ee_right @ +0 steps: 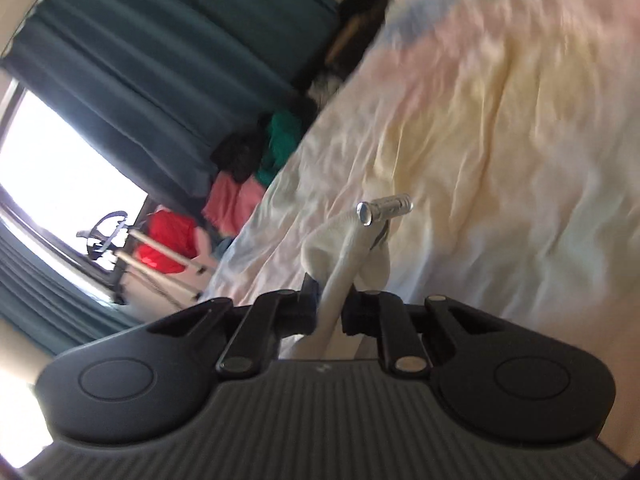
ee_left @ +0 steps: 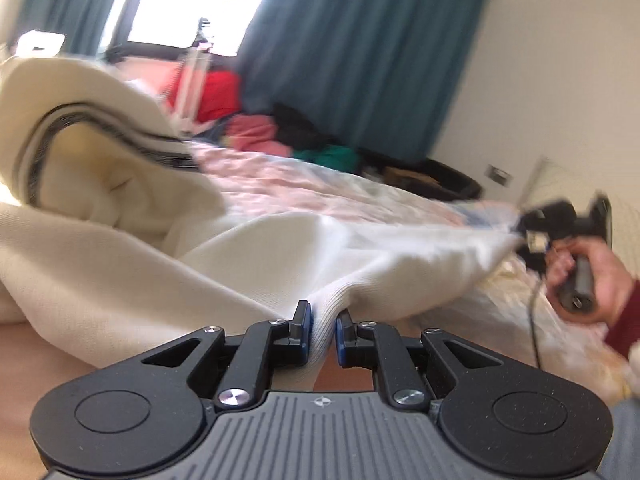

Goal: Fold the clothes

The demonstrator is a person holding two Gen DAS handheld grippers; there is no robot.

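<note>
A cream knitted garment (ee_left: pixel 180 256) with a dark-striped hem (ee_left: pixel 100 124) is stretched over the bed. My left gripper (ee_left: pixel 323 322) is shut on a fold of its ribbed edge. In the left wrist view the right gripper (ee_left: pixel 560 220) is at the far right, held by a hand, pulling the other end of the cloth taut. In the right wrist view my right gripper (ee_right: pixel 330 300) is shut on a bunched cream piece of the garment (ee_right: pixel 340 256), with a silver metal cord end (ee_right: pixel 386 206) sticking out above it.
The bed has a crumpled pastel sheet (ee_right: pixel 500 140). A pile of red, pink, green and black clothes (ee_left: pixel 256 128) lies at the far side of the bed (ee_right: pixel 248 176). Teal curtains (ee_left: pixel 360 60) and a bright window (ee_left: pixel 192 4) are behind. A tripod (ee_right: pixel 160 256) stands by the window.
</note>
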